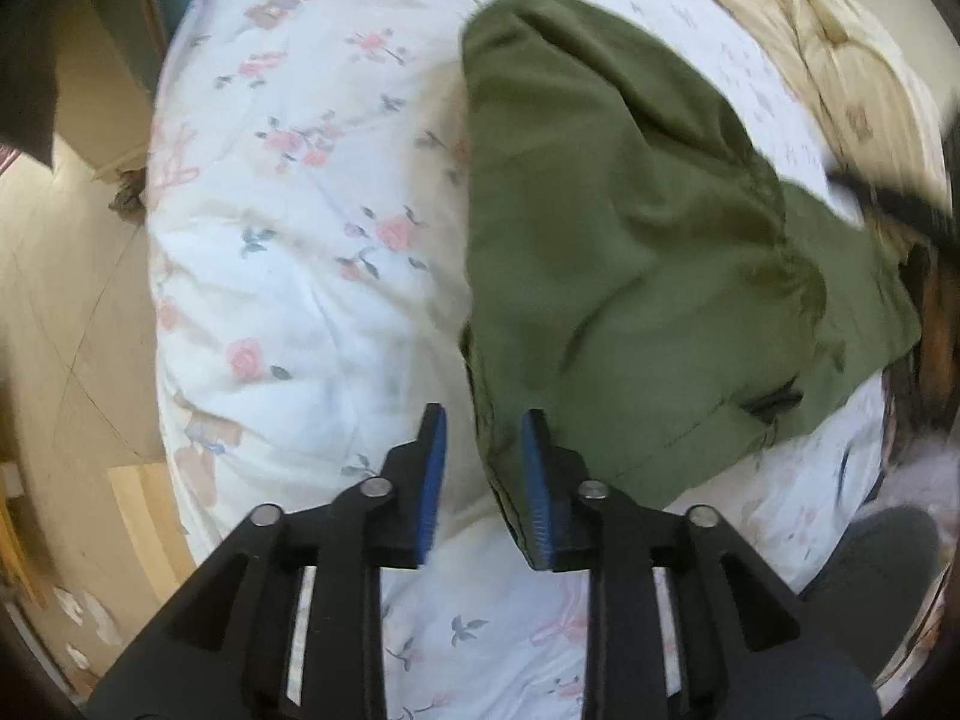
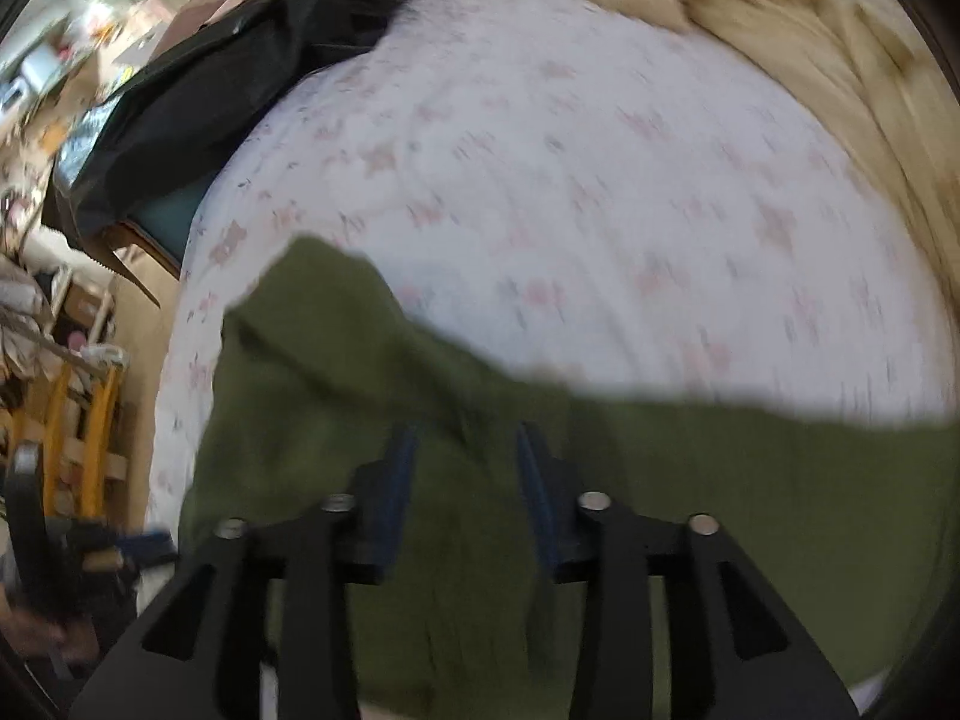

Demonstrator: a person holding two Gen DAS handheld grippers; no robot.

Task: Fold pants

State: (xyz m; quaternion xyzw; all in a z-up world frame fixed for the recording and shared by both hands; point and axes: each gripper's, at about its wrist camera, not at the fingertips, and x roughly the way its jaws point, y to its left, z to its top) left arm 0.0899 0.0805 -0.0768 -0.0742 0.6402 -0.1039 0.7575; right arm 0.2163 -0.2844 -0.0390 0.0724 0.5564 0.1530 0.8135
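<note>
Olive green pants (image 1: pixel 630 252) lie folded over on a white floral bedspread (image 1: pixel 300 240). In the left wrist view my left gripper (image 1: pixel 483 426) is open, its blue pads on either side of the pants' near left edge, which hangs between the fingers. In the right wrist view, which is blurred, the pants (image 2: pixel 420 420) fill the lower half. My right gripper (image 2: pixel 465 438) is open just above the green cloth, holding nothing.
A beige quilt (image 1: pixel 840 48) lies at the bed's far right, also in the right wrist view (image 2: pixel 810 30). A dark garment (image 2: pixel 228 78) lies at the bed's far left. Wooden floor (image 1: pixel 72 300) and cluttered shelves (image 2: pixel 60 360) are off the left edge.
</note>
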